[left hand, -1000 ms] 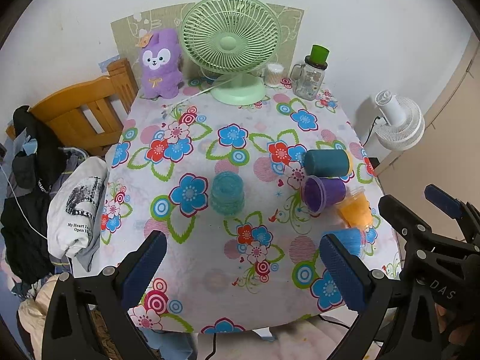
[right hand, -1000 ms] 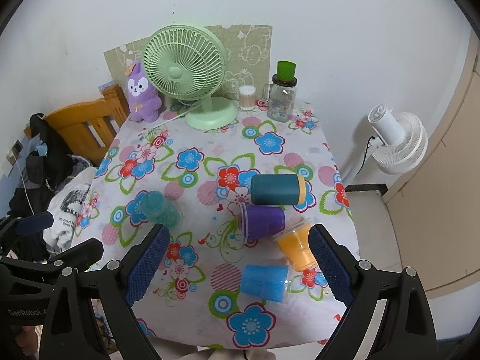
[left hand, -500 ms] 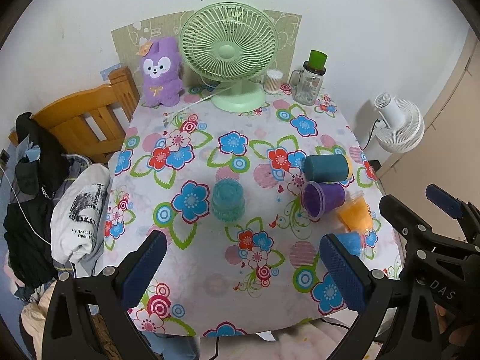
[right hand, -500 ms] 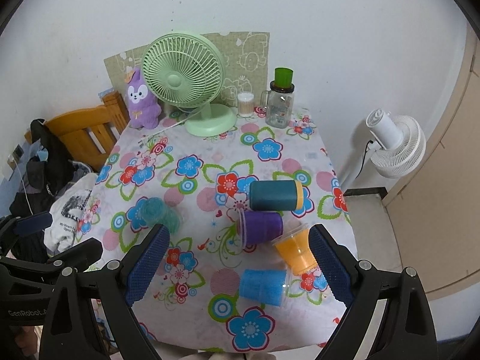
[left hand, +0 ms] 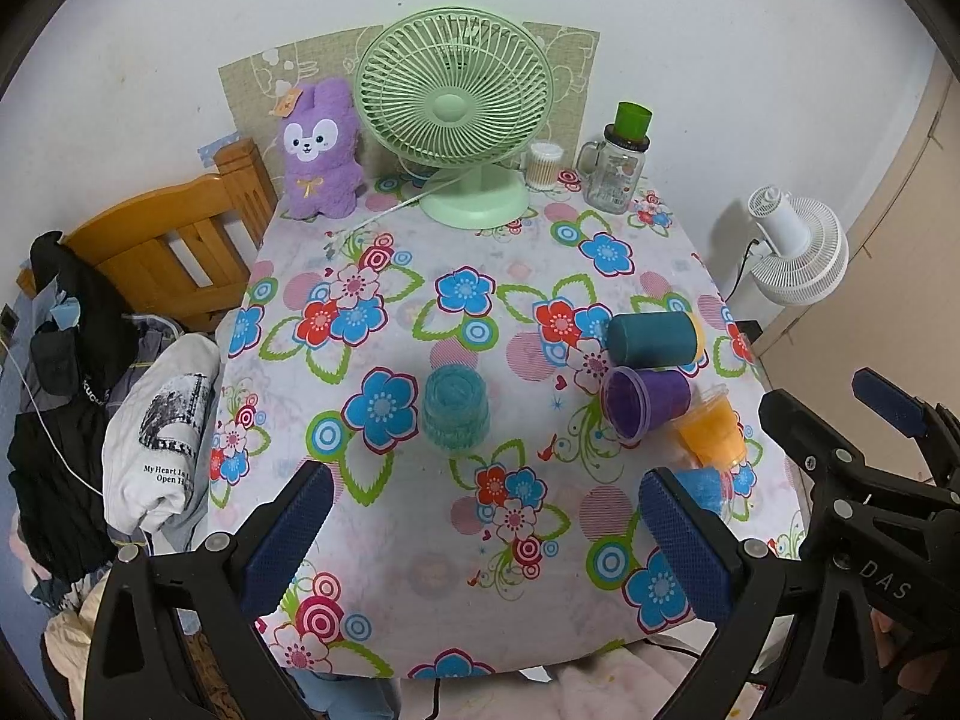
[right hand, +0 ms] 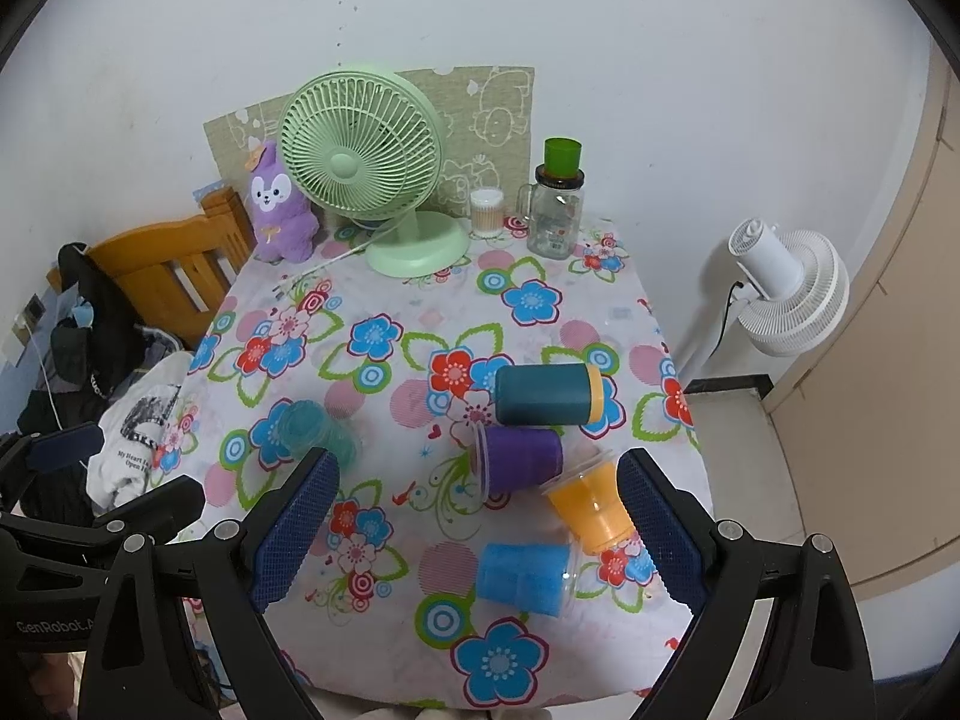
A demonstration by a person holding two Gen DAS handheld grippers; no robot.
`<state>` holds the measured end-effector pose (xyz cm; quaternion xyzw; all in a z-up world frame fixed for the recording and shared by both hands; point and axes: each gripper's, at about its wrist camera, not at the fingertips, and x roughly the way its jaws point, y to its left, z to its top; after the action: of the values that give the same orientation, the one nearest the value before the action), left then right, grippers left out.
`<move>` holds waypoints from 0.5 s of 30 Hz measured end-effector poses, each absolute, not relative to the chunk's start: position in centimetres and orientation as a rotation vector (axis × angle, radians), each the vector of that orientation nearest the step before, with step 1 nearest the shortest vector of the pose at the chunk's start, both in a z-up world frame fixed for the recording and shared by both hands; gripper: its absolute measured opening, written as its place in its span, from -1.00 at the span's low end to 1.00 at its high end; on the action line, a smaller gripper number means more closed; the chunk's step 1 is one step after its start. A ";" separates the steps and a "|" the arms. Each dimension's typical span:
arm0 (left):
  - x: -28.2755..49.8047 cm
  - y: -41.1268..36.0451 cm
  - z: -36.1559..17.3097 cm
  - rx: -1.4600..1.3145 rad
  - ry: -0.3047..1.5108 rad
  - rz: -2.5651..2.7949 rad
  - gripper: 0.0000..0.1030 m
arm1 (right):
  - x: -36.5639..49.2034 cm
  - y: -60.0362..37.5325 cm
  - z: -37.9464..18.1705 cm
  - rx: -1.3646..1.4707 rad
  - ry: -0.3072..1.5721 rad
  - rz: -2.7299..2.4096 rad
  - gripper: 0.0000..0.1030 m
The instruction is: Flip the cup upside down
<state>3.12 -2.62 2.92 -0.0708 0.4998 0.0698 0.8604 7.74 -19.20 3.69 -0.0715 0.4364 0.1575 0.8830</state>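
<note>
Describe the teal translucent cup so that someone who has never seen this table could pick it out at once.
Start at the big pale green desk fan at the back of the floral tablecloth and come straight forward to mid-table. There the teal translucent ribbed plastic cup stands alone, mouth down. The dark teal cup, purple cup, orange cup and blue cup all lie on their sides to its right.

Even, soft indoor light, faint shadows, sharp focus; strong fisheye bending and dark vignetted corners.
</note>
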 end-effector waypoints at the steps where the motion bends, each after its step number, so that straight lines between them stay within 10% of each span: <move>1: 3.1 -2.6 2.9 -0.148 1.049 0.146 0.99 | 7.7 -19.2 3.7 -0.149 0.908 0.328 0.85; 15: 3.6 -2.7 3.0 -0.137 1.048 0.140 0.99 | 8.1 -19.3 3.8 -0.139 0.912 0.320 0.85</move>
<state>3.65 -2.71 3.01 -0.0652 0.4997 0.0666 0.8611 8.08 -19.34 3.77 -0.0666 0.4379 0.1539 0.8833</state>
